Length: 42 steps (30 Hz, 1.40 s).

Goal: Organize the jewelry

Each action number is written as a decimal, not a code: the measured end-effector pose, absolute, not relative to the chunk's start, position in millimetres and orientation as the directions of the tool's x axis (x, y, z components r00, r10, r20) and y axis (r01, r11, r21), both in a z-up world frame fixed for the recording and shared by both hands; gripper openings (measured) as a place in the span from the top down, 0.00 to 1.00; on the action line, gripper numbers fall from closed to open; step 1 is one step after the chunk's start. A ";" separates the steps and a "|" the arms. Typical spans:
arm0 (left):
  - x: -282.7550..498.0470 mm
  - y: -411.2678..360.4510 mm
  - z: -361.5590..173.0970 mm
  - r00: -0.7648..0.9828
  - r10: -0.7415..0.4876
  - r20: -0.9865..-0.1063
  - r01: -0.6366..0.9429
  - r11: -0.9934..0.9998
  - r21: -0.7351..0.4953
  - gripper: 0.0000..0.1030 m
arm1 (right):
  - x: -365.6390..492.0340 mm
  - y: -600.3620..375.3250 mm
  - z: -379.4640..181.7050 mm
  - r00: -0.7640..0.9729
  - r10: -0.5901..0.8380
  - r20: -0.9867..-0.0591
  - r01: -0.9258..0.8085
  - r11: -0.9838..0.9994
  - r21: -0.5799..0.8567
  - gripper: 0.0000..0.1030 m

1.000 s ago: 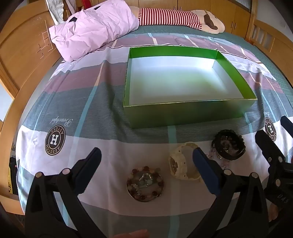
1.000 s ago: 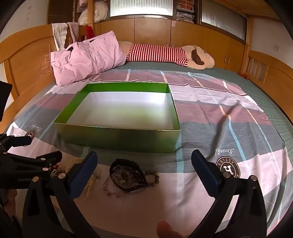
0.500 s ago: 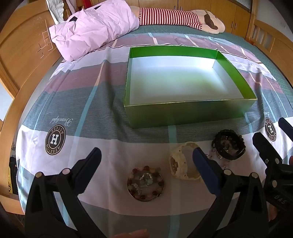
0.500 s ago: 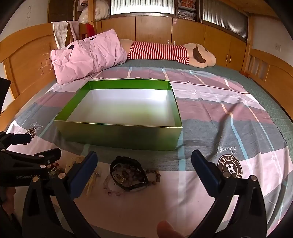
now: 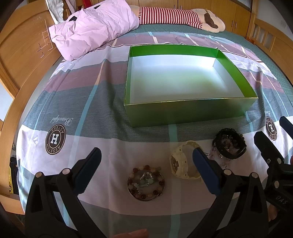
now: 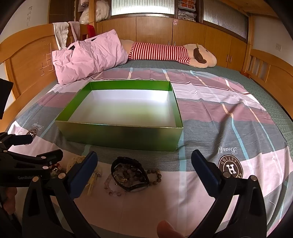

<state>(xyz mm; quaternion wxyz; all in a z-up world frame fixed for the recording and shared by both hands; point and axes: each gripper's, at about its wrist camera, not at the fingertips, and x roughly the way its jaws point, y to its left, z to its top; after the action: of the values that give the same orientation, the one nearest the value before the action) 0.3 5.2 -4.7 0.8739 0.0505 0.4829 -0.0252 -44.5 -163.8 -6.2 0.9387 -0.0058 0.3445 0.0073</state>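
Observation:
An empty green box [image 5: 186,113] with a white inside stands on the bed; it also shows in the right wrist view [image 6: 120,135]. In front of it lie a round beaded bracelet with a silver piece inside [image 5: 146,182], a cream watch [image 5: 180,162] and a black watch with bead bracelets [image 5: 229,145], which also shows in the right wrist view [image 6: 129,174]. My left gripper [image 5: 146,161] is open above the beaded bracelet. My right gripper [image 6: 144,164] is open, just right of the black watch.
A pink pillow [image 5: 91,27] and a striped plush toy [image 5: 183,16] lie at the far end of the bed. A wooden headboard [image 5: 20,55] stands on the left and wooden rails [image 6: 265,71] on the right. The patterned sheet [image 6: 228,128] spreads right of the box.
Both grippers have shifted slightly; the right wrist view has risen a little. No jewelry has moved and both grippers stay open.

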 end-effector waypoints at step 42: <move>0.0 7.0 -10.8 0.515 0.021 -0.857 0.096 0.992 0.083 0.02 | -44.3 -156.9 -12.8 0.751 0.024 -0.660 -0.042 0.999 -0.012 0.01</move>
<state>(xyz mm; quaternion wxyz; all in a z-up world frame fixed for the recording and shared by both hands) 0.0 7.0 -10.8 0.8684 0.0599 0.4917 -0.0216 -44.3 -156.9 -12.8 0.9355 -0.0130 0.3527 0.0175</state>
